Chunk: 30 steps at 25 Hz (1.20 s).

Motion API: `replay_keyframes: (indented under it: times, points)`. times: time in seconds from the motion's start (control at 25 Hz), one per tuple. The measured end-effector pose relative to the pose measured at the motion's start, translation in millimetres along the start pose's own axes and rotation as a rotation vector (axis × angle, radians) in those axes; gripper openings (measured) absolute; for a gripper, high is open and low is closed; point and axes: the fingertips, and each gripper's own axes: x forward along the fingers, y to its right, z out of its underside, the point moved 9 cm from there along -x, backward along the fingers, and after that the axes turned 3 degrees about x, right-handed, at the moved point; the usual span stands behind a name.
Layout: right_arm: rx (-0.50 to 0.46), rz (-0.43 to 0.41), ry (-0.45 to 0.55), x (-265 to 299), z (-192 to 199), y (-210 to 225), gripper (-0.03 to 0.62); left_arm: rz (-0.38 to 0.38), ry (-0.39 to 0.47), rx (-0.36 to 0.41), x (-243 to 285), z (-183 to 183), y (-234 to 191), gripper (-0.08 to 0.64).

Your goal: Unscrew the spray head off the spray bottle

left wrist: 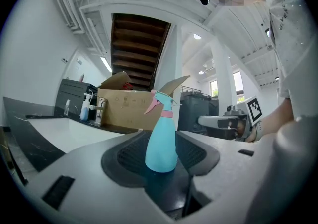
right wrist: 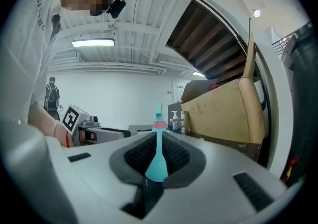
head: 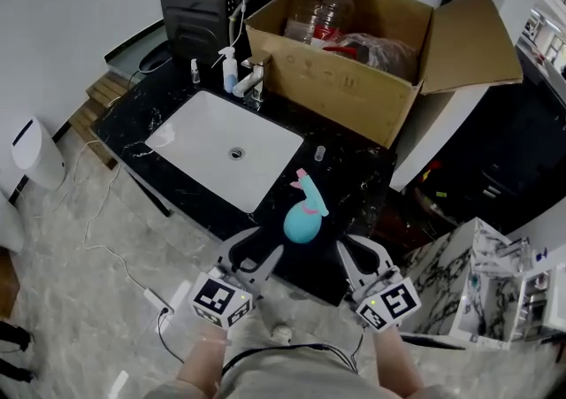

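A teal spray bottle [head: 305, 213] with a pink collar and trigger stands upright on the black countertop [head: 358, 180], close to its front edge. My left gripper [head: 258, 252] sits just short of the bottle on its left, its jaws a little apart and empty. In the left gripper view the bottle [left wrist: 161, 143] shows whole beyond the left gripper [left wrist: 162, 161]. My right gripper [head: 358, 252] is level with it on the bottle's right. In the right gripper view only a thin strip of bottle [right wrist: 158, 156] shows past the right gripper [right wrist: 155, 166], shut. Neither gripper touches the bottle.
A white sink basin [head: 225, 158] with a faucet [head: 250, 80] and a small pump bottle [head: 229, 70] lies behind and left. A large open cardboard box [head: 354, 79] fills the counter's back. A small clear cup [head: 319, 153] stands beyond the bottle. A marble-patterned box [head: 469, 287] is at right.
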Motion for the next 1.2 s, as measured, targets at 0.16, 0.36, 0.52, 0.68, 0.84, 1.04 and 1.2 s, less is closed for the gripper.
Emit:
replay_keyframes:
  times: [0.16, 0.36, 0.52, 0.68, 0.84, 1.04, 1.2]
  points:
    - [-0.008, -0.021, 0.011, 17, -10, 2, 0.102, 0.093, -0.041, 0.035, 28, -4, -14, 0.243]
    - [-0.016, -0.067, 0.027, 37, -26, 2, 0.153, 0.209, -0.095, 0.058, 61, -11, -20, 0.327]
    - [0.006, -0.092, 0.035, 53, -38, 4, 0.161, 0.278, -0.138, 0.118, 80, -13, -19, 0.357]
    - [0.010, -0.109, 0.002, 64, -43, 5, 0.169, 0.315, -0.182, 0.148, 93, -10, -13, 0.359]
    - [0.025, -0.115, -0.034, 74, -43, 5, 0.172, 0.299, -0.219, 0.202, 102, -6, -7, 0.357]
    - [0.035, -0.120, -0.048, 80, -41, 4, 0.145, 0.292, -0.254, 0.229, 109, 3, -5, 0.357]
    - [0.045, -0.125, -0.042, 79, -40, 8, 0.105, 0.326, -0.271, 0.260, 110, 4, -3, 0.353]
